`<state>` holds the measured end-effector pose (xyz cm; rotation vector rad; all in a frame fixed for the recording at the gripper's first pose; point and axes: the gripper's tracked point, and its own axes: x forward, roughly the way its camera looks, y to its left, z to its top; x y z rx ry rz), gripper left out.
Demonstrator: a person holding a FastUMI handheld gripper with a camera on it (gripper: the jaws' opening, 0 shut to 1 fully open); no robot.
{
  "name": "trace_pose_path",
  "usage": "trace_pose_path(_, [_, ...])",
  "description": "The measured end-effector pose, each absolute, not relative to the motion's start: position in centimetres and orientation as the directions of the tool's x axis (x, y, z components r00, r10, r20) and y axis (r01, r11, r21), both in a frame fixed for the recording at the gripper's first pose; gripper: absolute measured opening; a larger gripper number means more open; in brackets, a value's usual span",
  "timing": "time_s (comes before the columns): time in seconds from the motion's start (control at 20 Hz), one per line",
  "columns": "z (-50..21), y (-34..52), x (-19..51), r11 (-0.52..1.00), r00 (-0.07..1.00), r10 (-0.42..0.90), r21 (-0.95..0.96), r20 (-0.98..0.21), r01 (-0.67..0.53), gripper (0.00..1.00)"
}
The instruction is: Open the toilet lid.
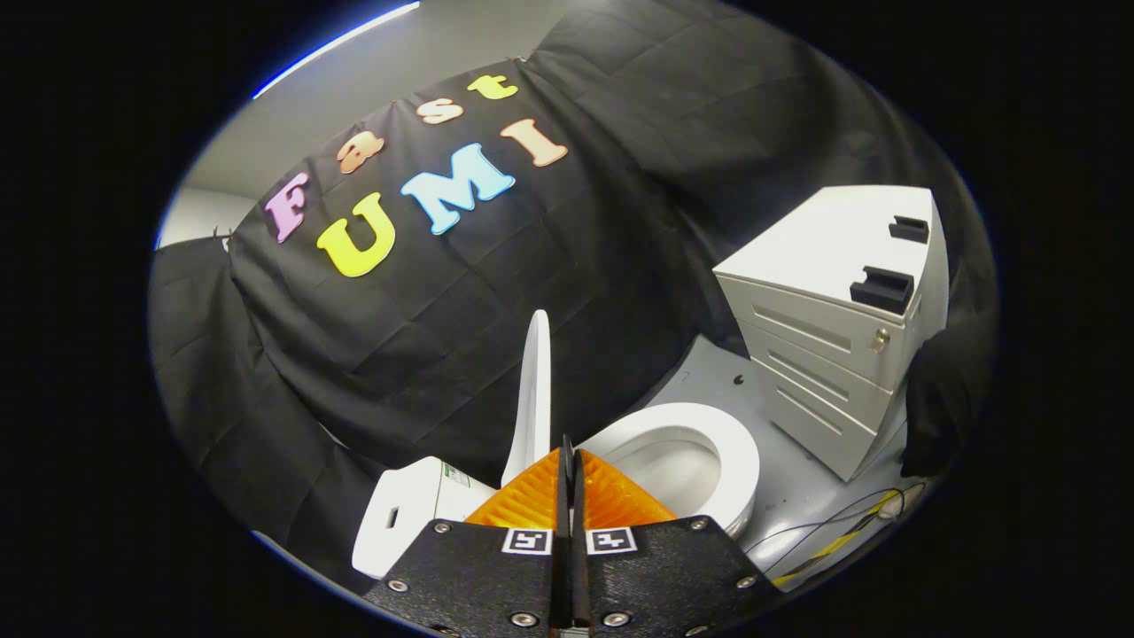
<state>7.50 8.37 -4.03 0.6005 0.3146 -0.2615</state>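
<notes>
From my remote station I read the gripper as closed: its two fingers meet along a thin seam with nothing held between them.

Just beyond the fingertips stands the white plastic toilet lid. It is raised, close to upright, and I see it nearly edge-on, leaning toward the black cloth wall behind it. The fingertips sit just beside the lid's lower part; I cannot tell whether they touch it.

To the right of the lid lies the white oval toilet seat, down on the bowl, with the open white bowl interior visible inside its ring. To the left of the fingers is the white toilet tank, with a small dark slot in its side.

Beyond the bowl, on the grey floor, stands a white metal drawer cabinet with several drawer fronts and a small round lock. Two black brackets sit on its top surface. Thin cables, one yellow, run across the floor near the cabinet's base, to the right of the bowl.
</notes>
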Motion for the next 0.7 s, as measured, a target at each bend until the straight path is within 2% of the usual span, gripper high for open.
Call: trace_pose_path(0.7, [-0.5,12.2,8.5,0.905,0.937,-0.164,0.331,-0.309,0.268,0.0])
